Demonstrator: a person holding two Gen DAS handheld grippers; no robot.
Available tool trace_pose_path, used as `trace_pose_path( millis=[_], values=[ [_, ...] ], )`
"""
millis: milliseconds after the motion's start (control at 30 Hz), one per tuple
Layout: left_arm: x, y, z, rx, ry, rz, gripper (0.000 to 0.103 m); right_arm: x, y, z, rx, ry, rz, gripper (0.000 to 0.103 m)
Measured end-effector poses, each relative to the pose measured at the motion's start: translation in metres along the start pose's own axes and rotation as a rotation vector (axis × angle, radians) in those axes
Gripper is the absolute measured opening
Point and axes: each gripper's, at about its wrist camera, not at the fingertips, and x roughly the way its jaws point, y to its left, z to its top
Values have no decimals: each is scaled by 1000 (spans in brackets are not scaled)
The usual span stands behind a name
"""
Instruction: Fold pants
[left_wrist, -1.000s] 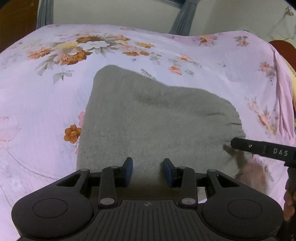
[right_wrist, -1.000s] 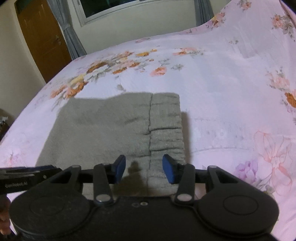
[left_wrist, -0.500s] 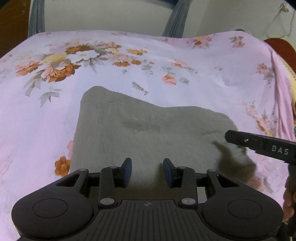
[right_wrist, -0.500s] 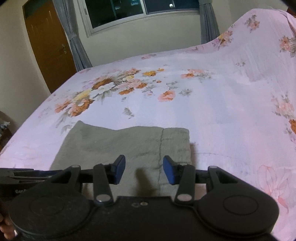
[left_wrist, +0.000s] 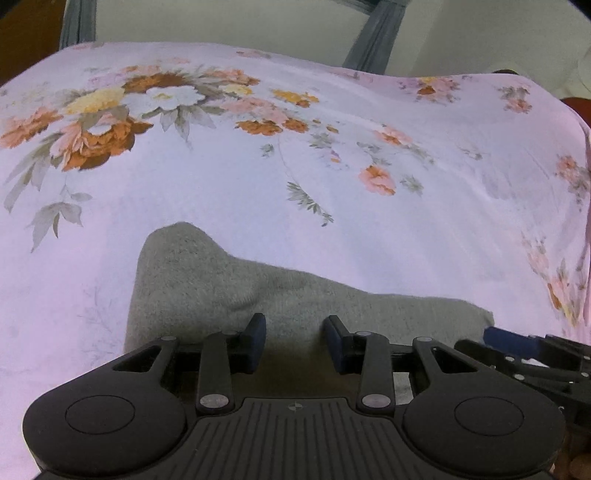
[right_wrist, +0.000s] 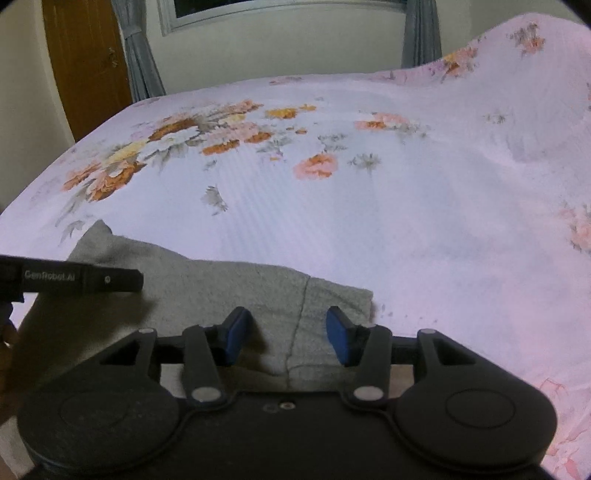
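Observation:
The grey pants (left_wrist: 207, 288) lie folded in a flat stack on the floral bed, low in both views; in the right wrist view the pants (right_wrist: 221, 291) show a ribbed waistband at the right end. My left gripper (left_wrist: 295, 341) is open and empty, above the pants' near edge. My right gripper (right_wrist: 286, 338) is open and empty, above the waistband end. The right gripper's fingers (left_wrist: 509, 339) show at the lower right of the left wrist view. The left gripper's side (right_wrist: 81, 280) shows at the left of the right wrist view.
The pink floral bedsheet (left_wrist: 295, 166) covers the whole bed and rises over a hump at the right (right_wrist: 517, 74). A brown door (right_wrist: 85, 66), grey curtains (right_wrist: 140, 55) and a window stand behind the bed.
Both grippers have drawn back and lifted away from the pants, which now sit lower and smaller in both views. Both stayed open. The pants lie still.

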Motion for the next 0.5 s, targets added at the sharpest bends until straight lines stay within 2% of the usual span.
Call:
trace_pose_path(
  millis=[100,233,367,500],
  values=[
    [-15,-7,-2,3,15,17,37,-10,6,11,-22,37,-9,49],
    [-48,-7,-28,38,-8,3,37,-43,11,10,-28,-24,5,46],
    [-79,1,-74,35,-21,0,37,-68,17,-27,-48,-48,-5,46],
    [-104,-4,-110,77,-38,6,37,-72,17,-59,-72,-10,-29,47]
  ],
)
